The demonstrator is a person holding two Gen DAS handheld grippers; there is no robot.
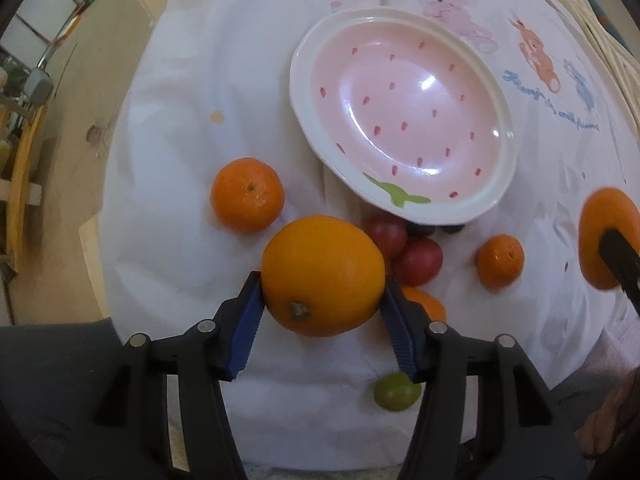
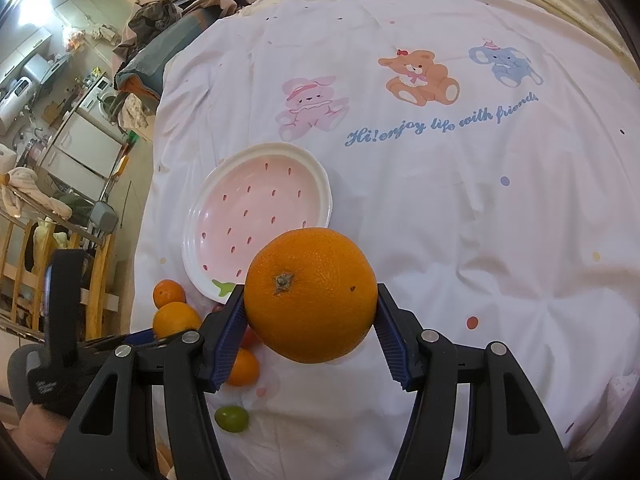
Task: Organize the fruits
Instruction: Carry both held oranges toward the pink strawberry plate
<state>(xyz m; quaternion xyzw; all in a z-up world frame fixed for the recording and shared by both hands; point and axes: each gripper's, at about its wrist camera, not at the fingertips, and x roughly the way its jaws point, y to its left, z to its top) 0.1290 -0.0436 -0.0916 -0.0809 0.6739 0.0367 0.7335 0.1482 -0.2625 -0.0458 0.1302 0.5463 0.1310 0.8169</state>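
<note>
Holding one large orange [image 1: 322, 276] in our left gripper [image 1: 322, 300] and another orange [image 2: 311, 295] in our right gripper [image 2: 310, 316], we have each one pinched across its middle, above the bed's near edge. We judge them firm, rather heavy and prone to roll. The strawberry plate [image 1: 502, 92] lies beyond, with the mandarins [image 1: 247, 195] and grapes [image 1: 418, 261] at its near rim.

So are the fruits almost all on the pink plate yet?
Not yet. The pink strawberry-patterned plate holds nothing so far. In hand: the left gripper clamps a big yellow-orange orange, and the right gripper clamps a darker round orange. Left on the white cloth: a small tangerine, red grapes, a green grape and more small fruit.
</note>
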